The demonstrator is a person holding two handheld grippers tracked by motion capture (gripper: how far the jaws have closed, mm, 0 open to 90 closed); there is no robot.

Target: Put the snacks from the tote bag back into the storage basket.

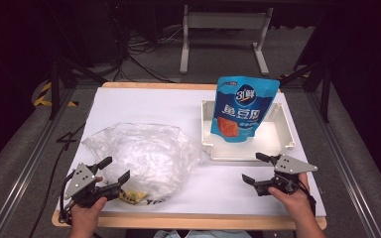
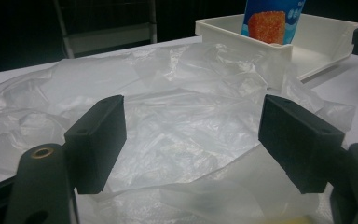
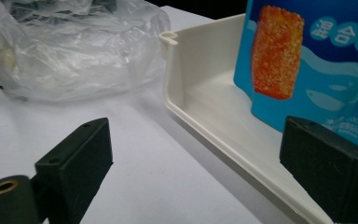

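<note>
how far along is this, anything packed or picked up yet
Nothing looks done yet: the blue pouch stands in the white tray, untouched. In hand: the left gripper sits open at the plastic bag, the right gripper open by the tray. Any gripping and moving is left.

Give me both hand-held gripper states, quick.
Left hand-held gripper: open, holding nothing, jaws over the clear plastic bag.
Right hand-held gripper: open, holding nothing, in front of the white tray.

3 cameras: 1 high and fixed, 2 riding low on the grippers.
The high view looks forward and down over the table point(image 1: 144, 101); both gripper views sit close above it, sharing the plastic bag point(image 2: 182, 121) and white tray point(image 3: 191, 93).
</note>
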